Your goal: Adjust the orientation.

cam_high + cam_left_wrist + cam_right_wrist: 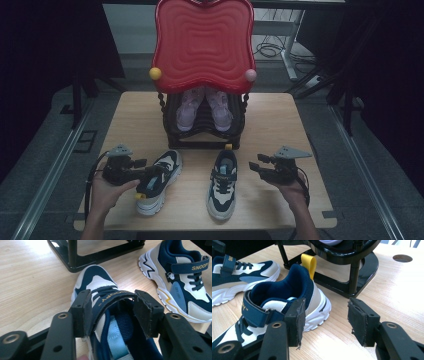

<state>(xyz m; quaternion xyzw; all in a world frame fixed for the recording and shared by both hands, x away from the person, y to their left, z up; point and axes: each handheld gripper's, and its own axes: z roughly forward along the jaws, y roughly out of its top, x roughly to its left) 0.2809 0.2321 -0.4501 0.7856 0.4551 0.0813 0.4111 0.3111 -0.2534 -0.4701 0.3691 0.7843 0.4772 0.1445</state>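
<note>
1. Navy-and-white left shoe (159, 181) lies on the desk (280, 120) in the high view at about 7 o'clock from the black rack (204, 131); the left gripper (141, 164) is at its collar, and the toe points to 1 o'clock.
2. Left gripper view: the jaws stand apart on both sides of the strap (113, 298), and the pads seem not to press.
3. Right gripper view: the right gripper (325, 321) is open and empty; the right shoe (272, 307) lies at 10 o'clock, just beside its jaw.

Left tool (142, 165) and right tool (256, 166) level, jaws apart, facing inward.
</note>
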